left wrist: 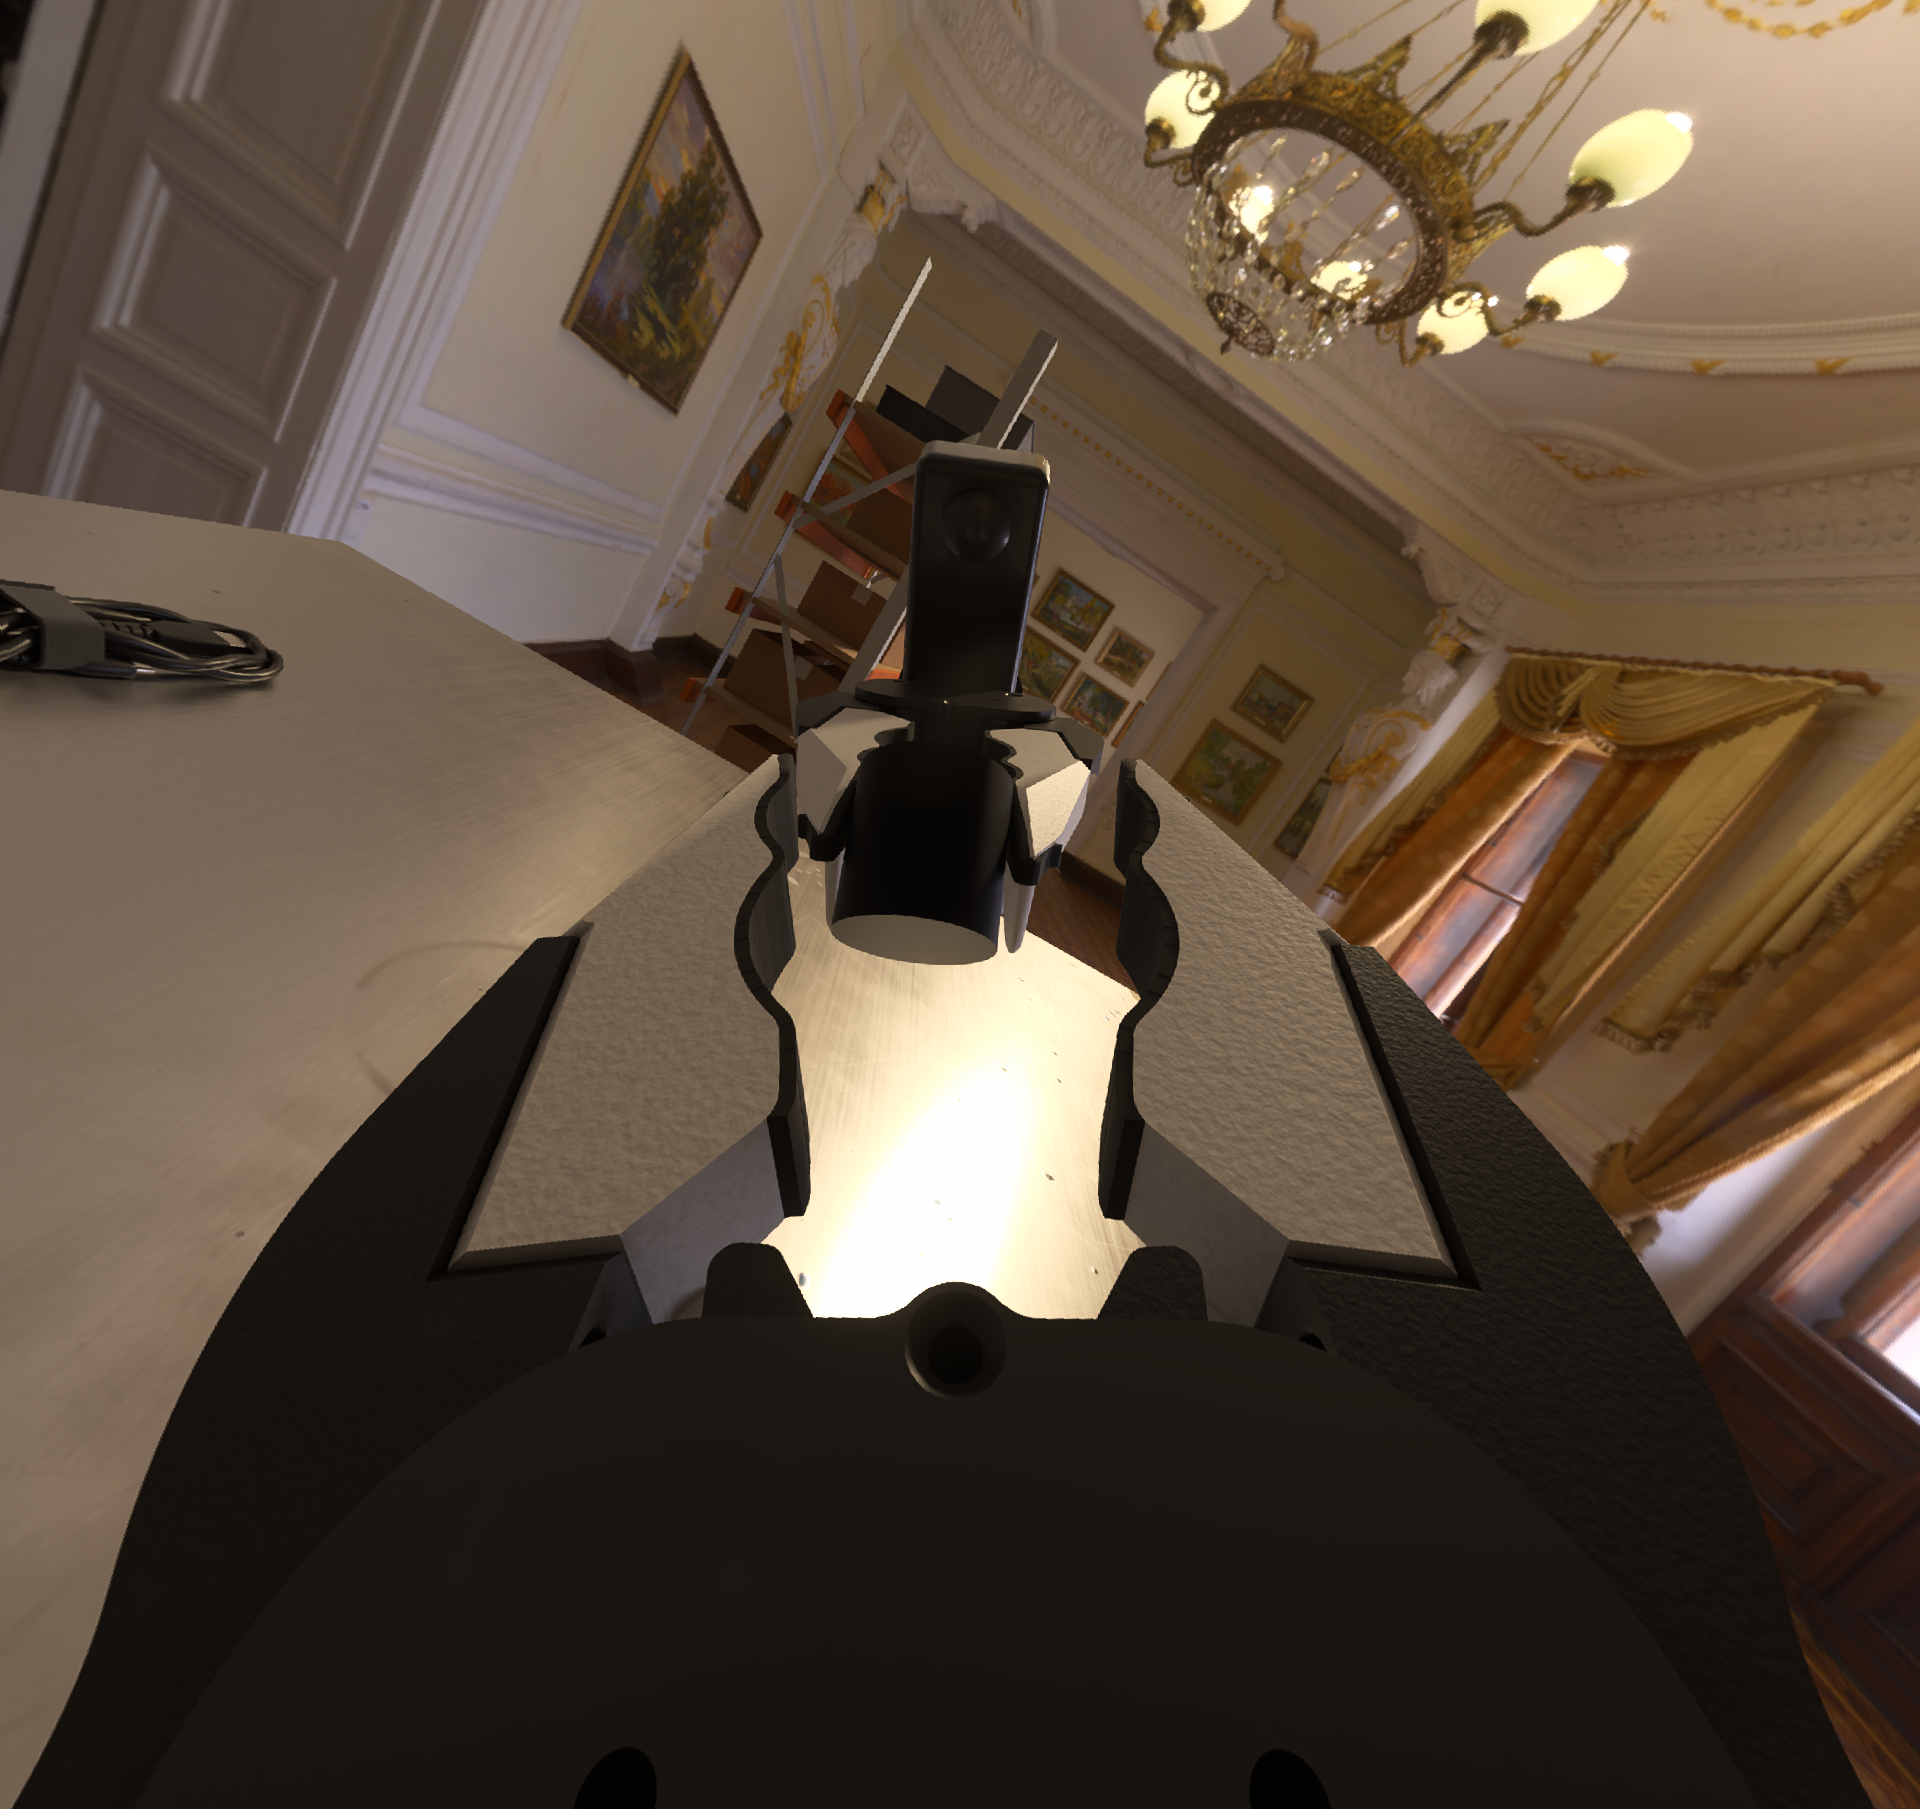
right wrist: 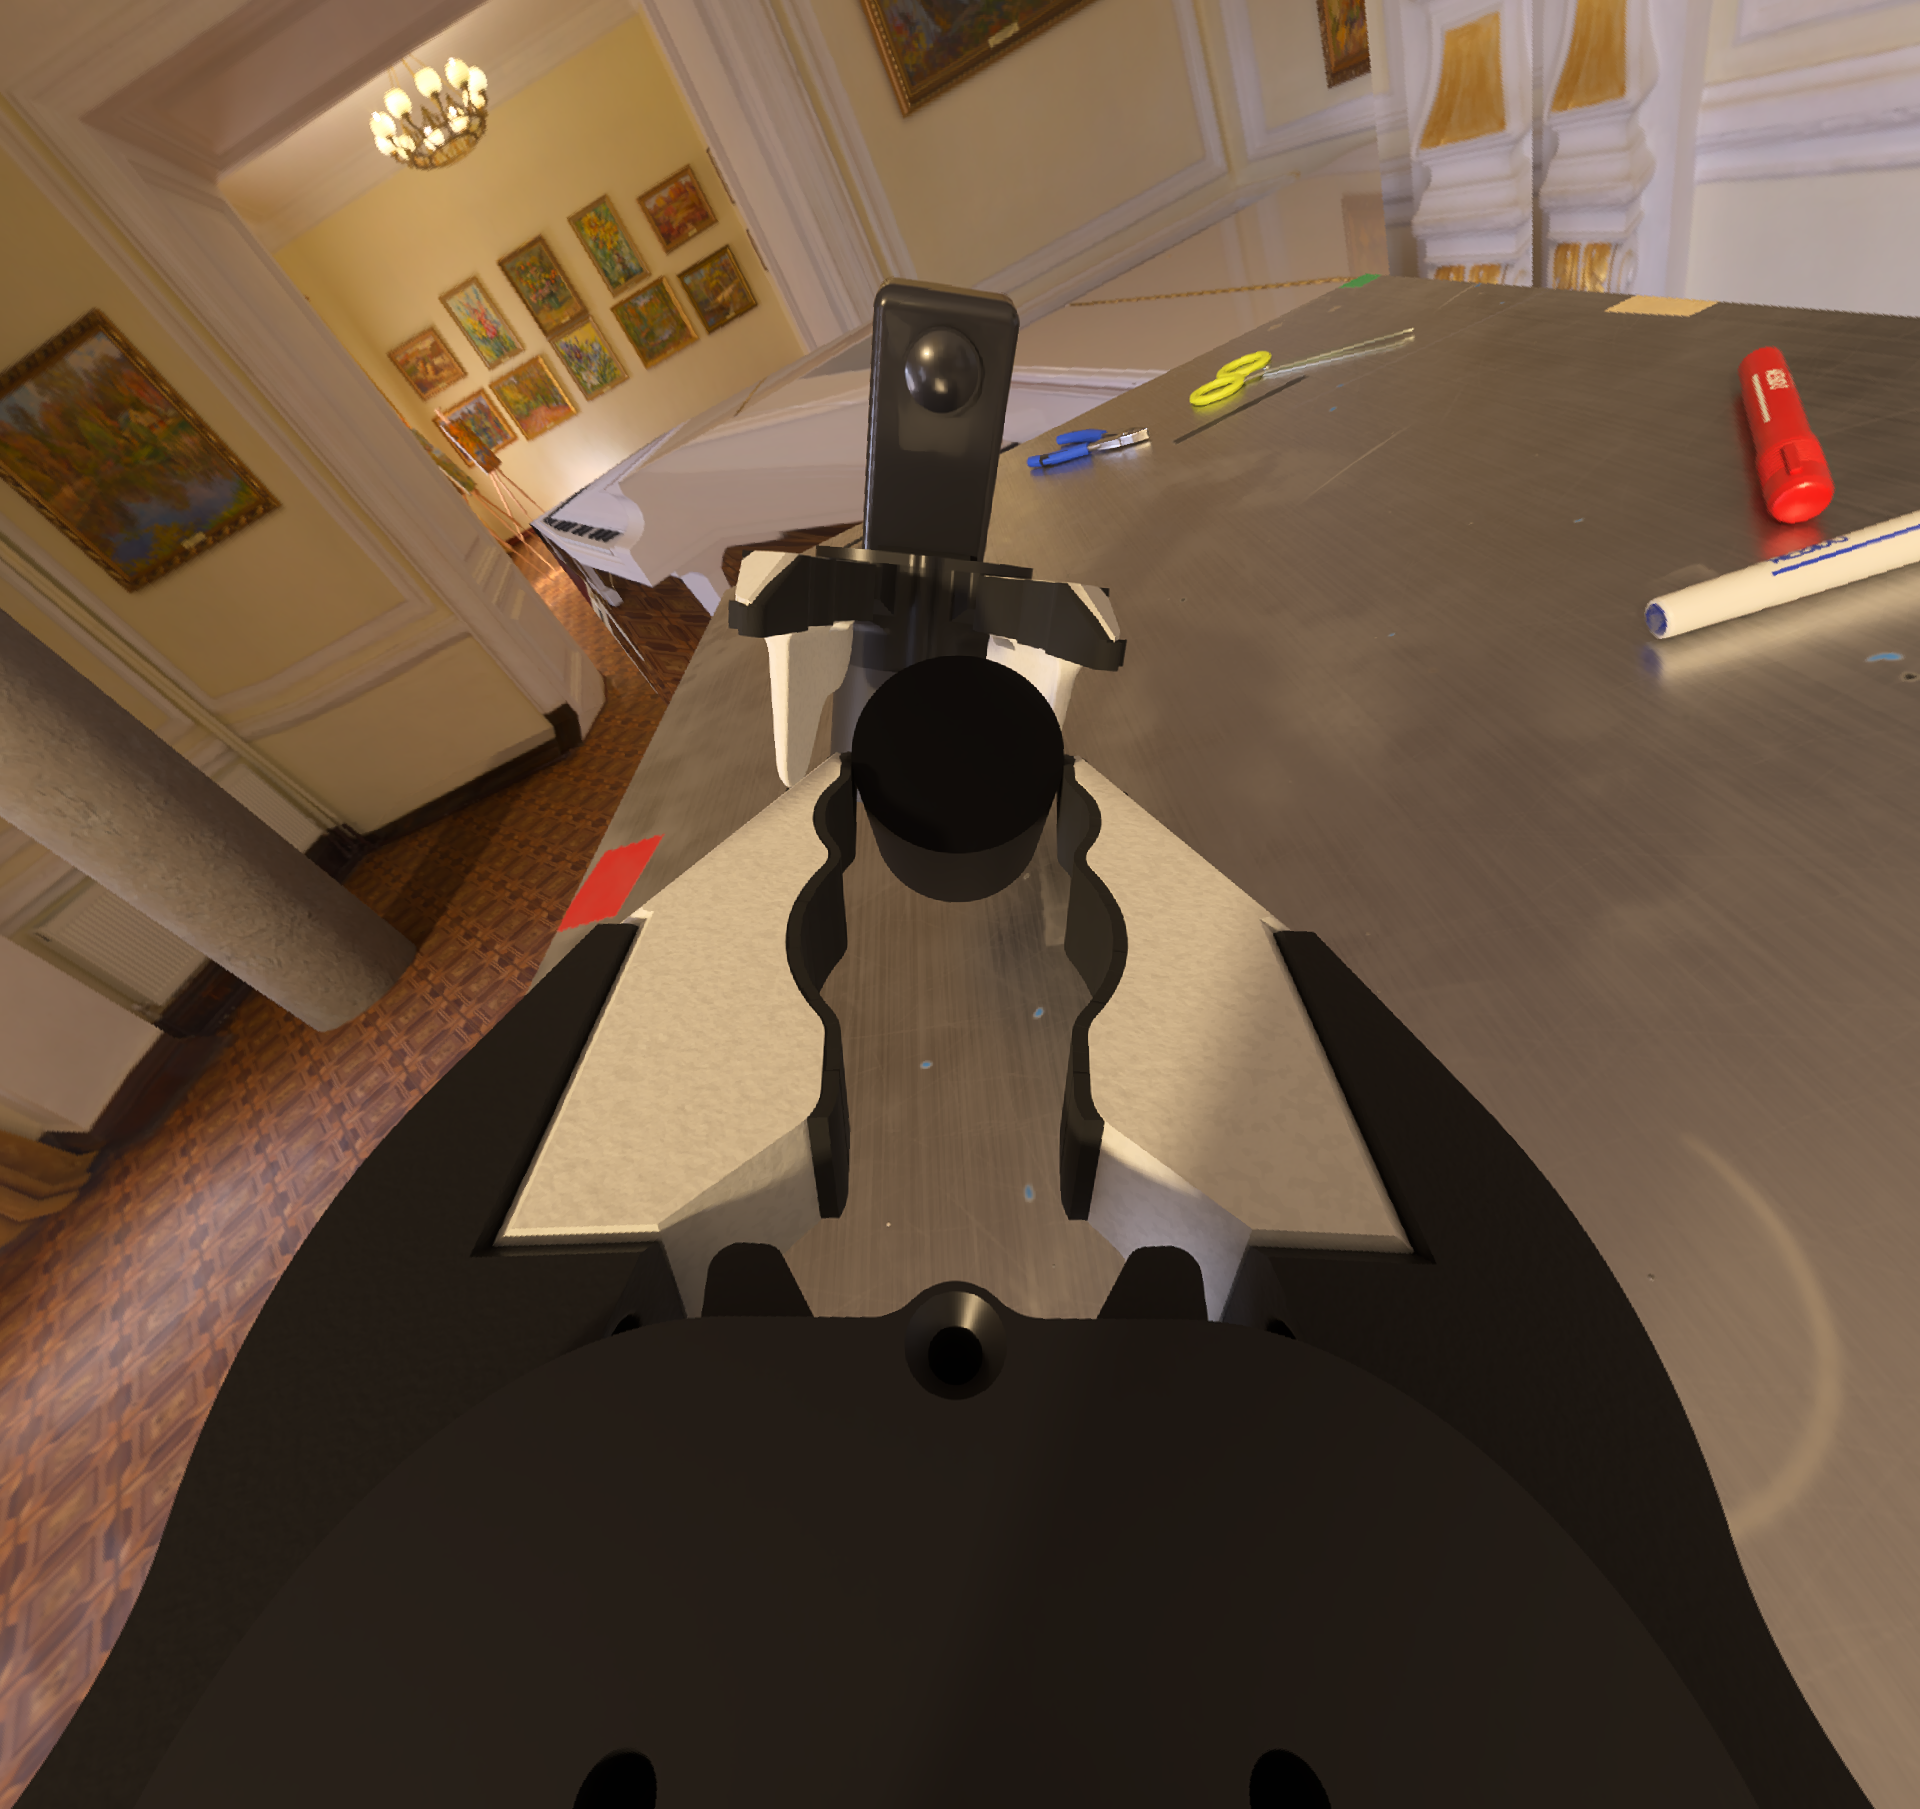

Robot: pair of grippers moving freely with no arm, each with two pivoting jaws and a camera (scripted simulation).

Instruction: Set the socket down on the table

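Light level: bright, warm indoor light in both views.
Source: lit chandelier [left wrist: 1392, 128], upper right of the left wrist view.
Glare: strong yellow-white patch on the table [left wrist: 260, 928] between the near fingers; duller sheen toward its far right corner in the right wrist view.
Shadows: soft, faint.
Distortion: wide-angle bending at edges.
Focus: sharp throughout.
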